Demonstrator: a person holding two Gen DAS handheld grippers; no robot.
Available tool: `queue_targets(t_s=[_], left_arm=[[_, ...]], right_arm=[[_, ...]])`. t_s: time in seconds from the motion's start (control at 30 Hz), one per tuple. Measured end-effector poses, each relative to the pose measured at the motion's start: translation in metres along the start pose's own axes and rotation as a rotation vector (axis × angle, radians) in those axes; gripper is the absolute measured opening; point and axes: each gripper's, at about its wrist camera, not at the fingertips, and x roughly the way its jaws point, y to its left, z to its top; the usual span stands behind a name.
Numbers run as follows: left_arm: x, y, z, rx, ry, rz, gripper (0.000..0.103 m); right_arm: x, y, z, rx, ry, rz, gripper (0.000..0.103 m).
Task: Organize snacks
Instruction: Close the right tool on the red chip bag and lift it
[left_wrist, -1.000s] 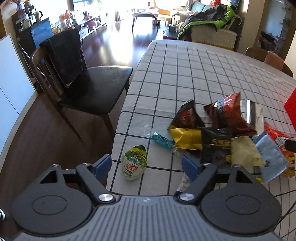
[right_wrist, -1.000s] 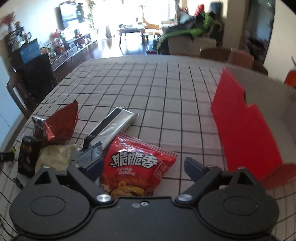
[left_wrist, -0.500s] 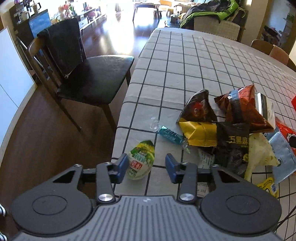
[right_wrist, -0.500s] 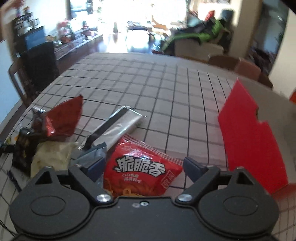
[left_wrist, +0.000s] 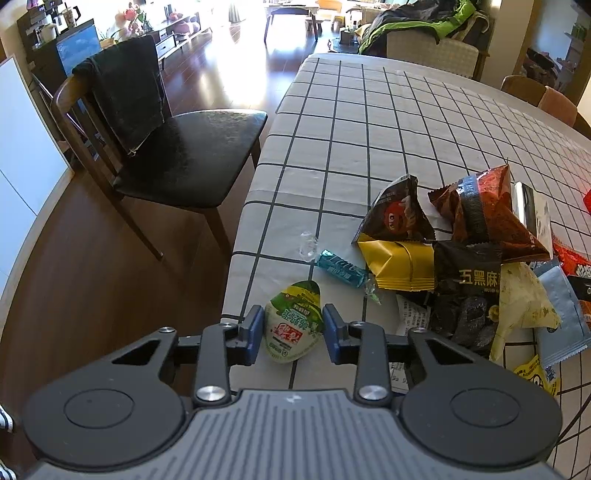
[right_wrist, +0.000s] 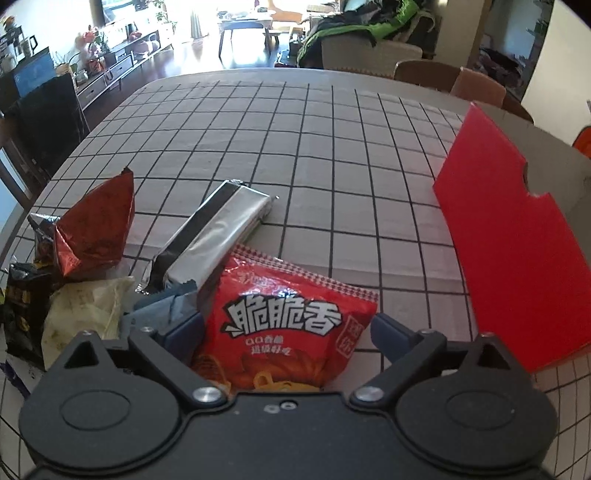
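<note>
Right now your green jelly cup (left_wrist: 293, 320) sits squarely between the pads of the left gripper (left_wrist: 291, 332), near the table's front-left edge, a little apart from the snack pile. Its long axis runs away from you, along the fingers, pointed end forward, so the blue pads (left_wrist: 252, 334) bracket its short width. Both pads look at or almost at its sides; contact can't be confirmed, so treat the grip as closing, not secured. The cup is still resting on the checked tablecloth (left_wrist: 369, 147).

Next out: a teal candy wrapper (left_wrist: 341, 272) lies just beyond the cup, then the yellow packet (left_wrist: 400, 264) and the rest of the pile to the right. None of it is between your pads.

Your right gripper (right_wrist: 286, 338) is spread wide, straddling the red chip bag (right_wrist: 286, 325), which lies flat with its long axis also pointing forward. The pads stand off from the bag edges, nothing held. The red box flap (right_wrist: 513, 236) stands to the right of that bag, nearer the right hand than the left, so that looks like the likely drop spot. The silver packet (right_wrist: 218, 229) lies diagonally just behind the bag.
</note>
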Motion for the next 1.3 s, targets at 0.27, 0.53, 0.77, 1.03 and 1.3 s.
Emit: queue_targets(t_s=[0.27, 0.53, 0.77, 1.03, 1.3], left_arm=[[-0.002, -0.001, -0.001, -0.024, 0.011, 0.002, 0.032], [-0.011, -0.006, -0.014, -0.036, 0.013, -0.011, 0.032], [-0.018, -0.007, -0.023, -0.020, 0.016, -0.004, 0.032], [-0.027, -0.005, -0.028, -0.022, 0.006, 0.001, 0.032], [-0.036, -0.005, -0.033, -0.029, 0.000, -0.002, 0.032]], right_arm=[[-0.010, -0.019, -0.001, 0.051, -0.023, 0.081, 0.062], [-0.025, -0.034, -0.010, 0.053, -0.051, 0.103, 0.047], [-0.019, -0.007, -0.007, -0.010, -0.019, 0.047, 0.079], [-0.007, 0.006, -0.021, -0.079, -0.005, -0.010, 0.081], [-0.015, -0.004, -0.027, -0.061, -0.034, 0.030, 0.072]])
